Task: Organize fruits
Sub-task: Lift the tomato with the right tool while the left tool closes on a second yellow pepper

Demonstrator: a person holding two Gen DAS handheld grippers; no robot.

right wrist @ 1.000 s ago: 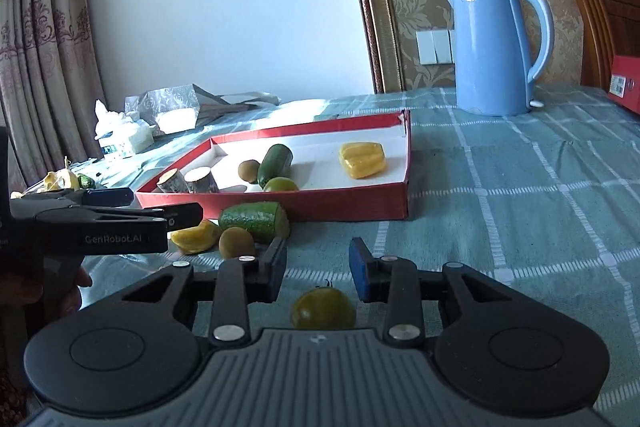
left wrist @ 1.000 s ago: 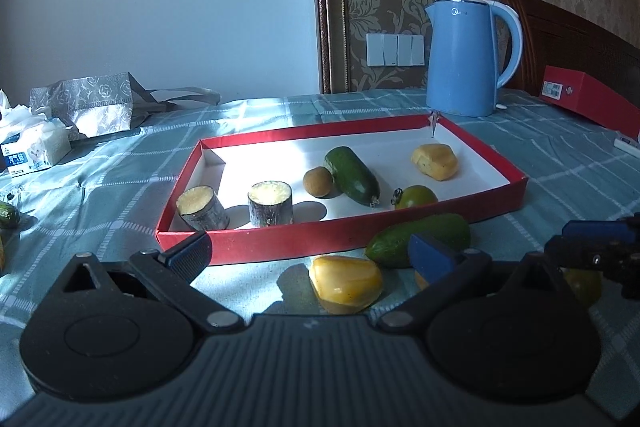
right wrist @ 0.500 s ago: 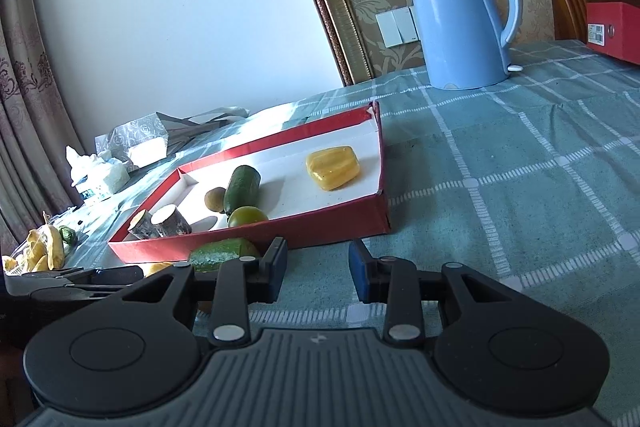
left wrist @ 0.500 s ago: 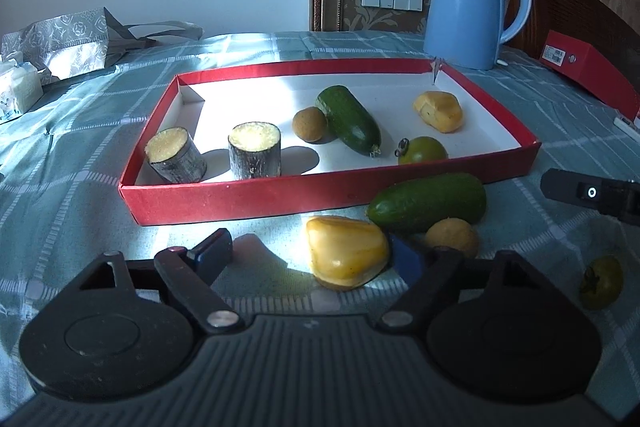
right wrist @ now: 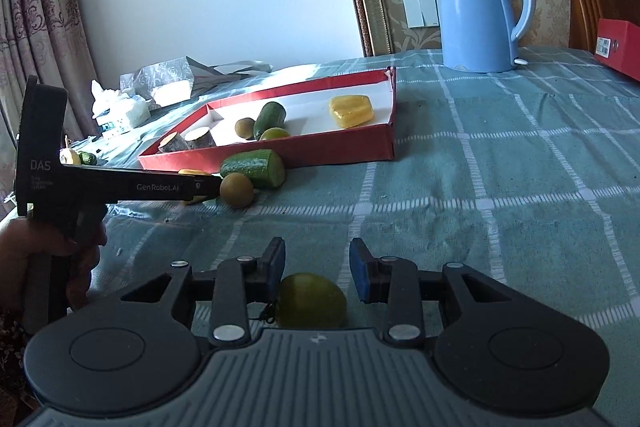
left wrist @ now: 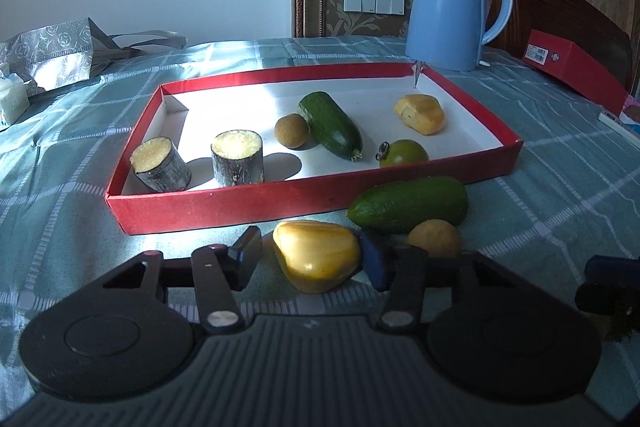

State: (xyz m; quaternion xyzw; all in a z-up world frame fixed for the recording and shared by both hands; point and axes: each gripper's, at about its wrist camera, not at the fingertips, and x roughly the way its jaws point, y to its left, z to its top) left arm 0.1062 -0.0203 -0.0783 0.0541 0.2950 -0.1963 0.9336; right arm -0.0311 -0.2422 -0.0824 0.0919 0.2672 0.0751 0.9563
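Left wrist view: left tongs (left wrist: 310,259) spread wide, straddling yellow fruit (left wrist: 316,255) on bench (left wrist: 60,211); right pad touching fruit, left pad apart. Cucumber (left wrist: 408,204) and brown fruit (left wrist: 434,238) just beside, outside red tray (left wrist: 224,205).

Right wrist view: right tongs (right wrist: 316,269) released, green tomato (right wrist: 312,301) between pads, no contact visible. Tray (right wrist: 344,151) well apart, holding other fruits.

Six fruits in red tray (left wrist: 224,205), four outside on cloth.
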